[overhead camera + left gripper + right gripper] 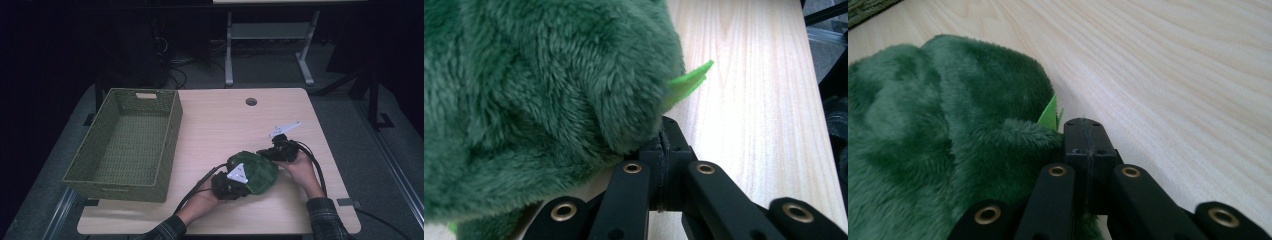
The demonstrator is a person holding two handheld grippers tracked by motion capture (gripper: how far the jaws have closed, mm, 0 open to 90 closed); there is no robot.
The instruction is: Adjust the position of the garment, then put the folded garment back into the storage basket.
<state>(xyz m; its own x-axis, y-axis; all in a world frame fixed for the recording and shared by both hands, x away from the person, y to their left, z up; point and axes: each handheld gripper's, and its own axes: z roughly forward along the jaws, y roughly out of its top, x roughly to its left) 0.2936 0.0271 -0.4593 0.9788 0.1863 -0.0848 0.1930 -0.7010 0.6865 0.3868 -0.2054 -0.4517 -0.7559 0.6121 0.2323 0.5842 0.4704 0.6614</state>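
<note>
A dark green plush toy (252, 172) lies on the wooden table (225, 120) near its front edge, between both hands. My left gripper (244, 188) sits at the toy's near-left side; in the left gripper view its jaws (663, 136) are shut together, tips touching the fur (549, 100) beneath a light green felt spike (689, 82). My right gripper (263, 152) is at the toy's far-right side. Its shut jaws (1083, 135) press against the plush (938, 125) beside a small felt spike (1050, 114). No fabric is seen between either pair of jaws.
A green woven basket (172, 132) stands empty on the table's left part. A round cable hole (251, 101) is near the far edge. Cables trail from both grippers toward the front. Bare tabletop (1173, 75) lies right of and behind the toy.
</note>
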